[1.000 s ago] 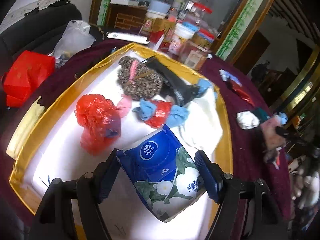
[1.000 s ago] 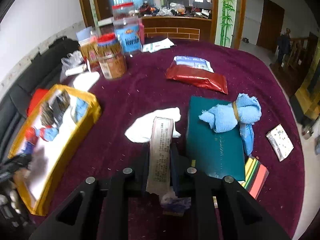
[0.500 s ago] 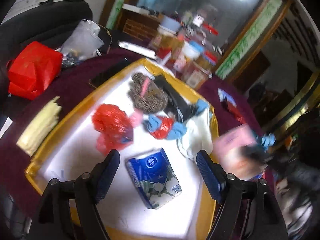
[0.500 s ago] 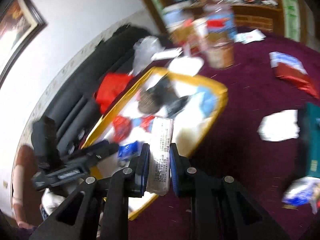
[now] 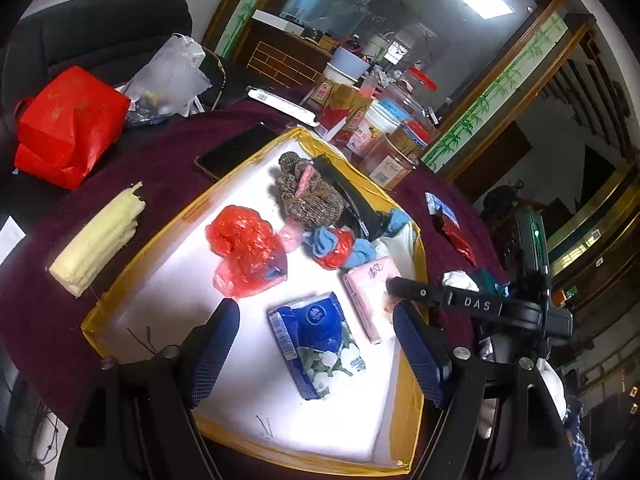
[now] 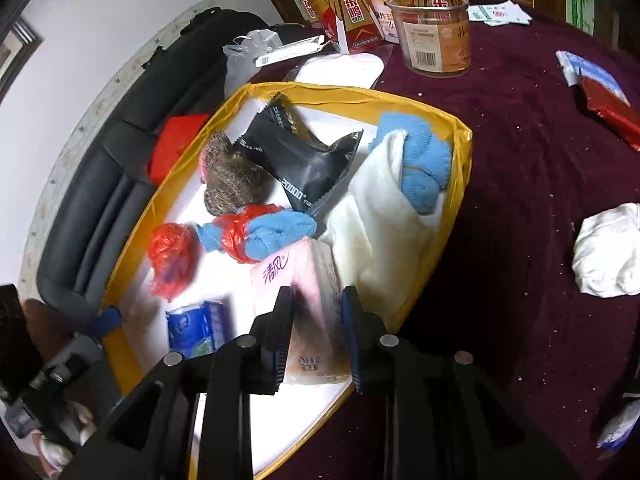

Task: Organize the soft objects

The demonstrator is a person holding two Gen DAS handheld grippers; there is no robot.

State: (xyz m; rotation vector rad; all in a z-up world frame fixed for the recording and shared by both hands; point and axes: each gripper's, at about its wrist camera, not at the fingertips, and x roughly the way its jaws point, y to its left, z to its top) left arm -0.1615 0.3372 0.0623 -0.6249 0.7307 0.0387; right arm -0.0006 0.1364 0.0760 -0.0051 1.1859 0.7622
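A yellow-rimmed tray (image 5: 160,240) (image 6: 400,100) with a white floor holds soft things: a red plastic bag (image 5: 244,248), a brown knitted bundle (image 5: 308,192), blue cloths, a black pouch (image 6: 304,160) and a cream cloth (image 6: 376,216). A blue tissue pack (image 5: 316,352) (image 6: 196,328) lies flat on the tray floor. My left gripper (image 5: 314,312) hovers open above it, touching nothing. A pink tissue pack (image 5: 370,296) (image 6: 304,280) rests at the tray's right side between the jaws of my right gripper (image 6: 316,300). These jaws are opening, and the pads are still against the pack.
Jars and red cartons (image 6: 436,36) crowd the tray's far edge. On the maroon tablecloth lie a white cloth (image 6: 608,252), a red packet (image 6: 612,108), a pale folded bundle (image 5: 100,240) and a dark phone (image 5: 236,152). A red bag (image 5: 64,124) sits on the black sofa.
My right gripper swung from the table's middle over to the tray and lowered the pink pack into it. The left gripper let go of the blue pack and drew back and up.
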